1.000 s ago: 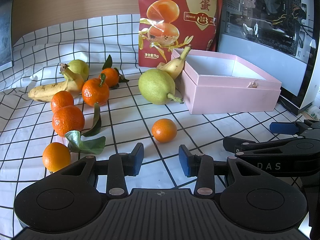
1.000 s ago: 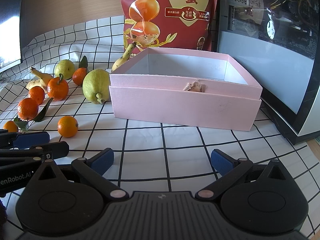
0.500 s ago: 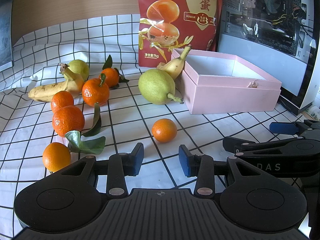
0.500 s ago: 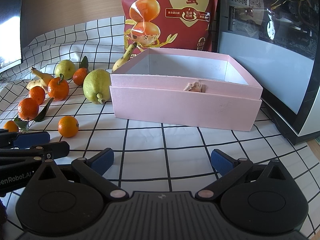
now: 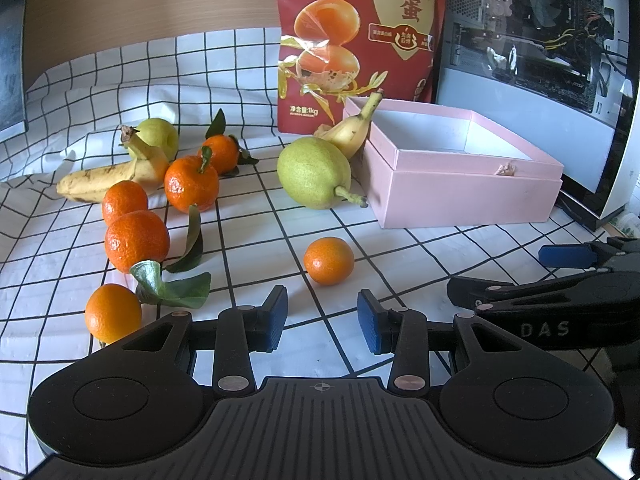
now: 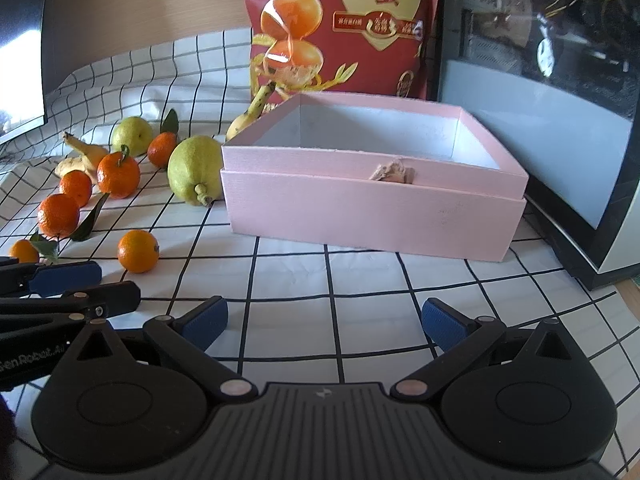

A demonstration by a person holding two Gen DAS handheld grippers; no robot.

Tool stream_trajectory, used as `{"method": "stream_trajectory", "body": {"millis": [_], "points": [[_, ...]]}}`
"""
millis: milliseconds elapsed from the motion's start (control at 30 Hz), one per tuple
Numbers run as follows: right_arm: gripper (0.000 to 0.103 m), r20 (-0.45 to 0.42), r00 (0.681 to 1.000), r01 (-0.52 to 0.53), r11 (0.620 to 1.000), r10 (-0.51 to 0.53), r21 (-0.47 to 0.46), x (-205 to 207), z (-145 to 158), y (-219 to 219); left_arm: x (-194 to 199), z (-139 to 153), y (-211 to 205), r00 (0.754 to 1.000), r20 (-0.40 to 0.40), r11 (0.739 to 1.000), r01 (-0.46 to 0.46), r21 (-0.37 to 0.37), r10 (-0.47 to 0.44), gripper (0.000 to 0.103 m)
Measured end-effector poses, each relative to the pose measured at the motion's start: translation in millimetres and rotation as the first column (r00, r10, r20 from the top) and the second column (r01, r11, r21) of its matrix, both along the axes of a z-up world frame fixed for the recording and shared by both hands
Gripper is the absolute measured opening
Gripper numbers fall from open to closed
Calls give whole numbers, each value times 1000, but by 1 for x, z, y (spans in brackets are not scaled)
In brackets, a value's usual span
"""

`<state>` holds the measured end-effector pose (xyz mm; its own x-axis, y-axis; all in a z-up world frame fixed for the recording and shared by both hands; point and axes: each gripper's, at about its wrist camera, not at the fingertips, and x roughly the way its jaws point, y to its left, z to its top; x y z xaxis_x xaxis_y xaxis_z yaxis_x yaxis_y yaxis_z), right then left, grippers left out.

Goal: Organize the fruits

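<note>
A lone small orange (image 5: 328,260) lies on the checked cloth just ahead of my left gripper (image 5: 322,321), which is open with nothing between its blue pads. Several more oranges (image 5: 137,241) lie to the left with loose green leaves (image 5: 172,286). A large green pear (image 5: 314,173) rests beside the open pink box (image 5: 466,196). One banana (image 5: 112,176) lies at the far left, another banana (image 5: 352,130) leans on the box. My right gripper (image 6: 325,323) stands wide open and empty in front of the pink box (image 6: 372,210). The lone orange (image 6: 138,251) sits to its left.
A red snack bag (image 5: 360,40) stands behind the fruit. A dark computer case with a glass panel (image 6: 552,80) rises right of the box. A small green apple-like fruit (image 5: 160,136) sits at the back left. A torn scrap (image 6: 394,171) clings to the box's front rim.
</note>
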<state>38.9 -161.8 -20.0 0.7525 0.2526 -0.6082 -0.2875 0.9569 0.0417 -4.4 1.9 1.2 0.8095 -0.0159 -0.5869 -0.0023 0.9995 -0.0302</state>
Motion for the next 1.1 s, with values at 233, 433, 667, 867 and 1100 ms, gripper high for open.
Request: {"method": "stream_trajectory", "body": {"millis": [233, 433, 667, 867, 1100], "points": [[103, -97, 993, -69, 997, 67, -18, 10, 9, 1, 3, 5, 9, 999, -37, 998, -1, -58, -1, 43], [103, -117, 991, -51, 995, 61, 89, 14, 11, -14, 3, 14, 38, 991, -130, 967, -5, -254, -29, 40], [103, -148, 989, 2, 999, 3, 35, 18, 11, -2, -26, 36, 63, 992, -127, 955, -29, -296, -10, 37], [94, -154, 984, -99, 994, 92, -35, 14, 12, 14, -36, 81, 93, 990, 23, 966, -132, -221, 140, 37], [93, -14, 998, -57, 997, 58, 48, -3, 41, 14, 1, 81, 153, 960, -85, 889, -281, -362, 268, 37]]}}
